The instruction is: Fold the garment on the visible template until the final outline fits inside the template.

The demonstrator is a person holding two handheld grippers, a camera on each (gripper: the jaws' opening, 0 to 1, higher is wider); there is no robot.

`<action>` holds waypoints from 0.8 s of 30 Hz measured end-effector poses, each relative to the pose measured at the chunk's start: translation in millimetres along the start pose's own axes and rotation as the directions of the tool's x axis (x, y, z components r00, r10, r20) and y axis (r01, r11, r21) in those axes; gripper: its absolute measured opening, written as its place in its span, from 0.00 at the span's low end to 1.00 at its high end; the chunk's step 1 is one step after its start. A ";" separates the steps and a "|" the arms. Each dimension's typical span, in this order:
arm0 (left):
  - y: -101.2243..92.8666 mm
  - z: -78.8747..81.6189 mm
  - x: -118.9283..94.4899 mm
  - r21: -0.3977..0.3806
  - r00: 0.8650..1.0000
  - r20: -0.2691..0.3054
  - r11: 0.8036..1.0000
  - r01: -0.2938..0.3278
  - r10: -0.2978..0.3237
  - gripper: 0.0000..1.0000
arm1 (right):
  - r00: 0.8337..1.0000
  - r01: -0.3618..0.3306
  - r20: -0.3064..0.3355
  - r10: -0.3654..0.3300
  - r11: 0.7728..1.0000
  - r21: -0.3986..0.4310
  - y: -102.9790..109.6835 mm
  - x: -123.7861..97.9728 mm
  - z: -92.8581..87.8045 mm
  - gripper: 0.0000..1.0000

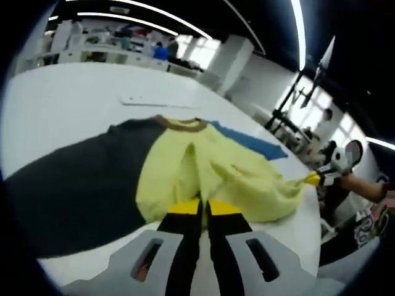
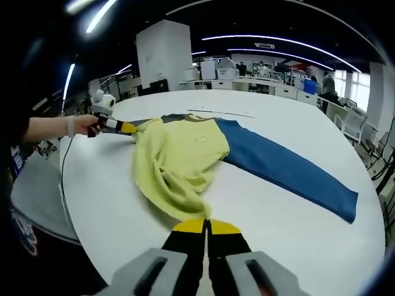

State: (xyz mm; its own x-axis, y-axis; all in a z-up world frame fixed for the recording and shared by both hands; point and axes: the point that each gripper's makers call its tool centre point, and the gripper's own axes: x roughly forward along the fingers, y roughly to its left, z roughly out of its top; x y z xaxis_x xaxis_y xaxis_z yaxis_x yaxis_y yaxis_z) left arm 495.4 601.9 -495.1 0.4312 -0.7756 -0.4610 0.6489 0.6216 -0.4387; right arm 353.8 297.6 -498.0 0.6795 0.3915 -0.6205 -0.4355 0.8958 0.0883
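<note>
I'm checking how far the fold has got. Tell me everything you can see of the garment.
The garment is a soft knit top with a yellow body, tan collar, one blue sleeve and one dark grey sleeve. It lies on the white table, the body bunched and creased, both sleeves spread flat outward. The left gripper and the right gripper each pinch a yellow edge, at opposite sides.

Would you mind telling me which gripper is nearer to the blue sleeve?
Right. The right gripper grips the yellow body's edge on the side where the blue sleeve stretches out. The left gripper grips the opposite edge, beside the dark sleeve.
</note>
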 end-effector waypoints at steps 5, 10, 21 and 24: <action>-11.1 -8.2 -25.7 0.009 1.000 -0.010 1.000 0.016 -0.015 0.00 | 1.000 -0.011 -0.002 0.011 1.000 -0.023 2.2 -2.0 3.4 0.00; -19.9 -21.6 -54.6 -0.029 1.000 -0.008 1.000 0.011 -0.012 0.00 | 0.999 -0.050 -0.018 0.050 0.998 0.024 9.5 -4.7 4.2 0.00; -37.1 -70.0 -98.6 -0.185 1.000 -0.002 0.983 -0.012 0.012 0.00 | 0.993 -0.101 -0.059 0.101 0.995 -0.013 30.3 -15.5 3.7 0.00; -40.8 -80.5 -105.0 -0.222 1.000 0.002 0.975 -0.017 0.018 0.00 | 0.991 -0.116 -0.069 0.115 0.993 -0.017 36.5 -19.4 1.1 0.00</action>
State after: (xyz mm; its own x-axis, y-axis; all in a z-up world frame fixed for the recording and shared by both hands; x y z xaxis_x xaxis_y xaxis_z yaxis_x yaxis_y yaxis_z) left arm 373.1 666.9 -490.9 0.4443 -0.7643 -0.4673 0.4860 0.6438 -0.5910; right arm 325.4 322.9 -481.8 0.5825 0.4761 -0.6588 -0.5213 0.8407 0.1466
